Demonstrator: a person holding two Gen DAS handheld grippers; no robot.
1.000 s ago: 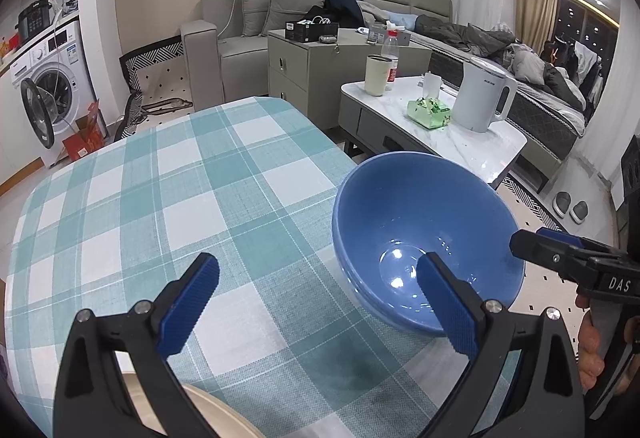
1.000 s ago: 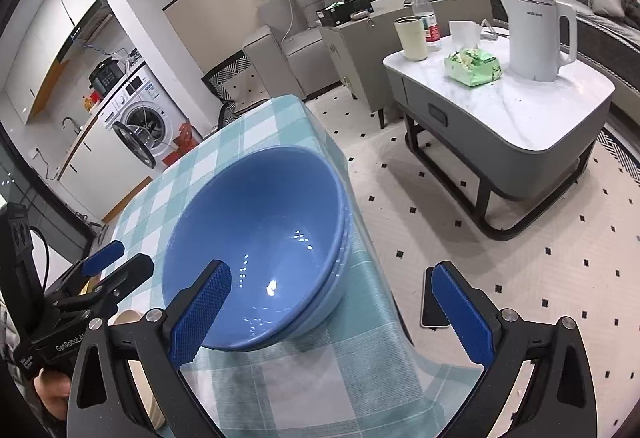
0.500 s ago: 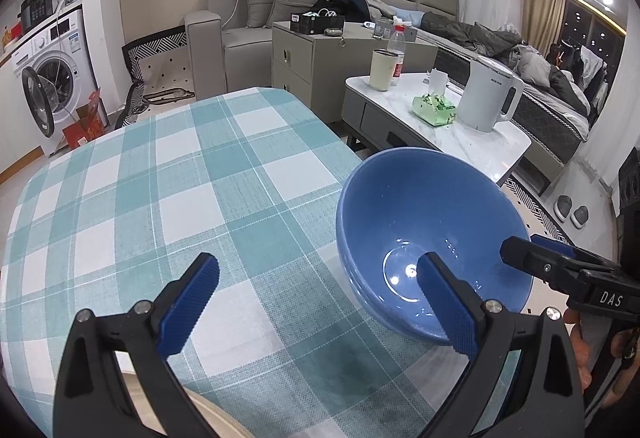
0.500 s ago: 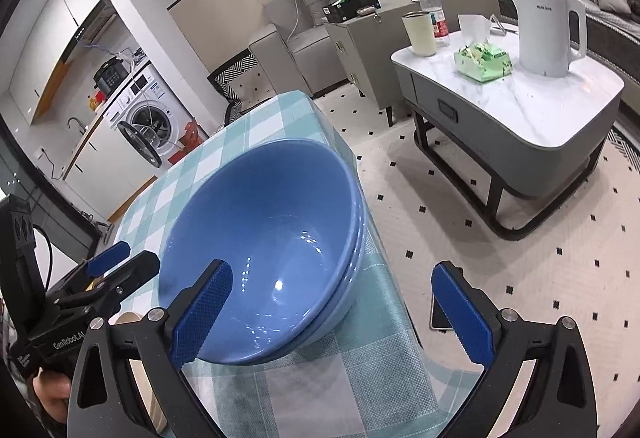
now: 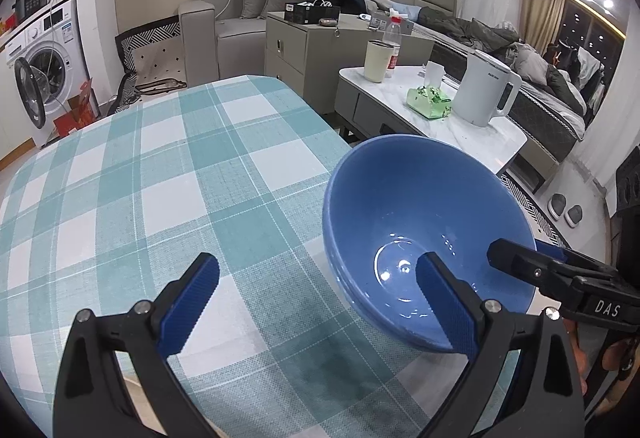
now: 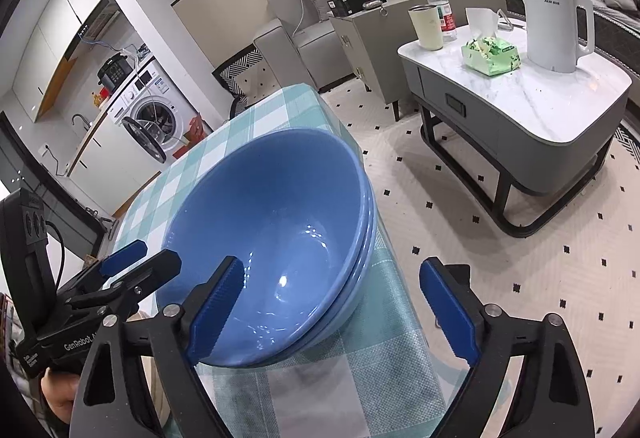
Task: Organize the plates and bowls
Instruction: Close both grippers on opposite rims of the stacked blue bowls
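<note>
Two blue bowls (image 6: 280, 222), nested one in the other, stand near the right edge of the checked tablecloth (image 5: 160, 178). My right gripper (image 6: 332, 308) straddles their near rim. Its left pad is over the inside and its right pad is outside, clear of the wall. Its jaws are closing, and the pads do not press on the bowl. My left gripper (image 5: 316, 302) stands wide open over the cloth beside the bowls (image 5: 420, 222), with its right finger in front of their near wall. Each gripper shows in the other's view: left gripper (image 6: 154, 256), right gripper (image 5: 520, 258).
A beige plate edge (image 5: 132, 384) peeks out under the left gripper. Past the table's right edge lies tiled floor (image 6: 480, 238). A marble coffee table (image 6: 560, 110) there holds a white kettle (image 6: 554, 26), tissue pack and cup. A sofa and washing machine (image 5: 44, 70) stand behind.
The right gripper's left finger has swung inward over the bowl, narrowing the jaws. The bowls look slightly nearer in the right wrist view. The left gripper stays open in much the same place.
</note>
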